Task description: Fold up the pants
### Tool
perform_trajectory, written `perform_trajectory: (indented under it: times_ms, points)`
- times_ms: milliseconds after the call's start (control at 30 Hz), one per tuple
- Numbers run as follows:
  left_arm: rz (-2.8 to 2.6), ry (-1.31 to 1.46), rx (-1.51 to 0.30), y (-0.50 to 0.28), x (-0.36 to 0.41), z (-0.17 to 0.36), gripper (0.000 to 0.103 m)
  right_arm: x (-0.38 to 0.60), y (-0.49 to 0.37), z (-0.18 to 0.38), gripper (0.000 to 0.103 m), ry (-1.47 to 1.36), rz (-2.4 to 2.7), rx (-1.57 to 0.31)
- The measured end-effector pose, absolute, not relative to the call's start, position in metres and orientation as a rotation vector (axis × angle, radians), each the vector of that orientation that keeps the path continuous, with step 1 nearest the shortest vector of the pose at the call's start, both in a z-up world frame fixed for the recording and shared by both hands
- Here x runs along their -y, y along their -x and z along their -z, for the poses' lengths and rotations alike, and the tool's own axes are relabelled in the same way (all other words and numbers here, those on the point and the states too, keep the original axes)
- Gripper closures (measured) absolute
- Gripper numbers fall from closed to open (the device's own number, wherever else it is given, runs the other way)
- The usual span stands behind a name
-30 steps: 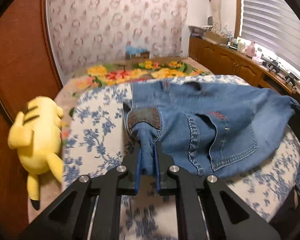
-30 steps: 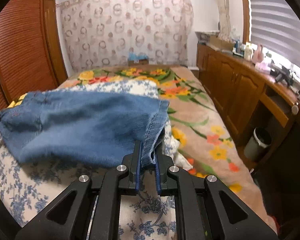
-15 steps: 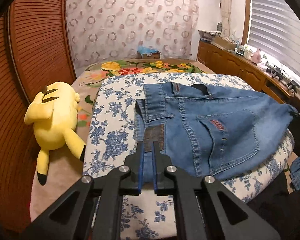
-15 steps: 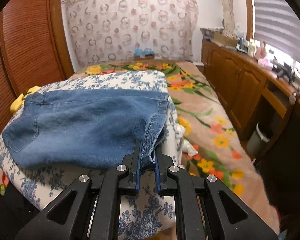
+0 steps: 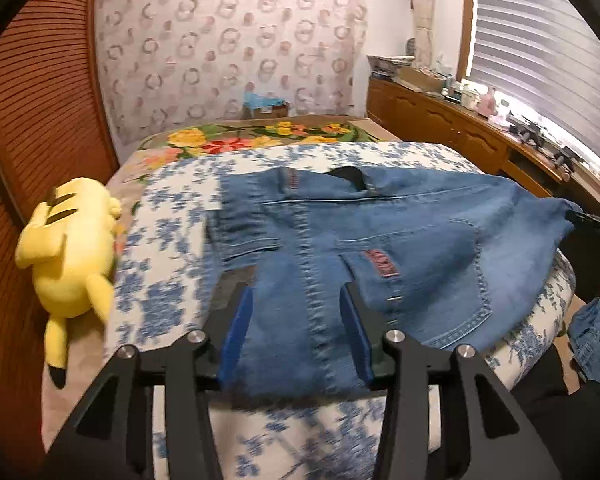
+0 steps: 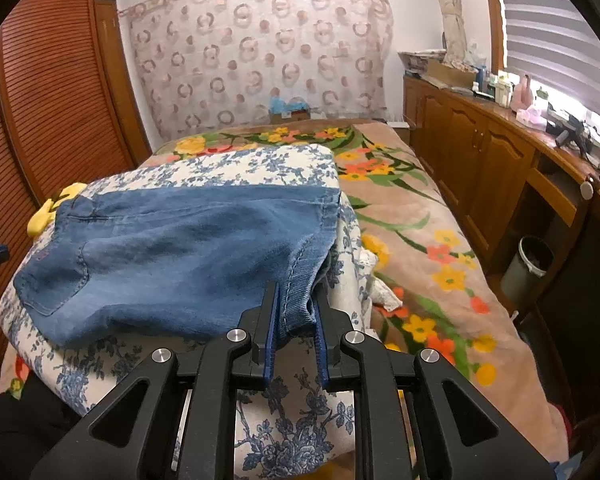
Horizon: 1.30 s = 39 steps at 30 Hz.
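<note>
The pants [image 5: 380, 240], blue denim, lie folded on a white quilt with blue flowers [image 5: 172, 240] that sits on top of the bed's flowered blanket [image 6: 420, 240]. In the left wrist view the waistband end is nearest, back pockets up, a red tag on the pocket at about 3 o'clock of the left hand-held gripper [image 5: 296, 328].

The left hand-held gripper's jaws have just been opening: its blue pads stand apart on either side of the denim, which lies between them without being pressed. The right hand-held gripper [image 6: 296, 320] has also eased open a little; the hem corner of the pants sits between its pads, the left pad against the cloth and a narrow gap showing at the right one, so I cannot tell whether it grips.

A yellow plush toy [image 5: 68, 248] lies on the bed at 9 o'clock of the pants in the left view, beside the quilt's edge and close to a slatted wooden wardrobe door [image 5: 40, 120]. A second piece of blue denim [image 5: 596, 344] shows at 3 o'clock, off the quilt's edge.

In the right view a wooden desk [image 6: 500, 152] with cupboard doors runs along the 3 o'clock side of the bed, cluttered with bottles and small items under a window blind [image 6: 560, 40]. A grey waste bin [image 6: 528, 264] stands on the floor under it. A patterned curtain [image 6: 260, 48] hangs at 12 o'clock behind the bed, with a small cardboard box [image 6: 292, 112] at its foot.
</note>
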<state>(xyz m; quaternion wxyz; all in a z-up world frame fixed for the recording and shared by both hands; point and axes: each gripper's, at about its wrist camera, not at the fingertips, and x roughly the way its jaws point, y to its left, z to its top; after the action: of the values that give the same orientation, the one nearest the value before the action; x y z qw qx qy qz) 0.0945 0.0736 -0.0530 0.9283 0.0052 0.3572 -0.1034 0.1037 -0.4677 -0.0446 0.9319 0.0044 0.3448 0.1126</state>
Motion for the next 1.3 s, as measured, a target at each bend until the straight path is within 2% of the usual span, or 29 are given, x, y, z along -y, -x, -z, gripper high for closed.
perform_trajectory:
  times_ms: [233, 600, 933, 1100, 1300]
  points:
    - [0.245, -0.007, -0.729, -0.104, -0.040, 0.052, 0.059, 0.459, -0.102, 0.025, 0.090, 0.026, -0.240, -0.664]
    - [0.191, -0.002, -0.690, -0.100, -0.011, 0.029, 0.059, 0.457, -0.106, 0.024, 0.092, 0.038, -0.226, -0.680]
    - [0.061, -0.016, -0.630, -0.086, -0.022, 0.012, 0.058, 0.452, -0.108, 0.006, 0.093, 0.026, -0.229, -0.632]
    - [0.040, -0.016, -0.622, -0.082, -0.032, 0.011, 0.058, 0.436, -0.108, 0.004, 0.098, 0.081, -0.234, -0.621]
    - [0.035, -0.013, -0.628, -0.081, -0.038, 0.012, 0.058, 0.418, -0.116, 0.003, 0.099, 0.082, -0.260, -0.622]
